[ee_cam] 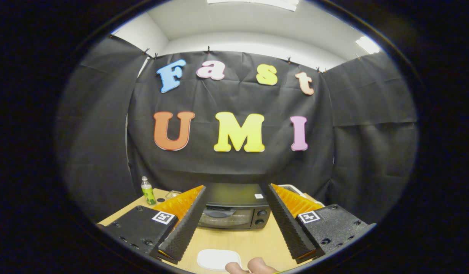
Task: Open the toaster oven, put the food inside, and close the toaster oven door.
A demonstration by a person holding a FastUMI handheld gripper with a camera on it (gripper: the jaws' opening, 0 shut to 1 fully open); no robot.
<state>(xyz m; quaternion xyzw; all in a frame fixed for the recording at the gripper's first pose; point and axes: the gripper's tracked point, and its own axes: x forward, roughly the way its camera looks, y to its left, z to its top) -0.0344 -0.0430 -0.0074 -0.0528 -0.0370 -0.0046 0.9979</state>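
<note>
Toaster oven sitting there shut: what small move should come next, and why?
Probably ease the hand-held gripper forward toward the toaster oven. Its door looks closed, it sits beyond the open fingers, which hold nothing, and the white plate lies nearer.

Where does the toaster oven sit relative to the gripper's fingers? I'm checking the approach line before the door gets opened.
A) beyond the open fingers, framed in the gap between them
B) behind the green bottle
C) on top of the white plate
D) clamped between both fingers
A: the toaster oven stands on the table beyond the gripper, seen through the gap of its spread, empty fingers.
</note>
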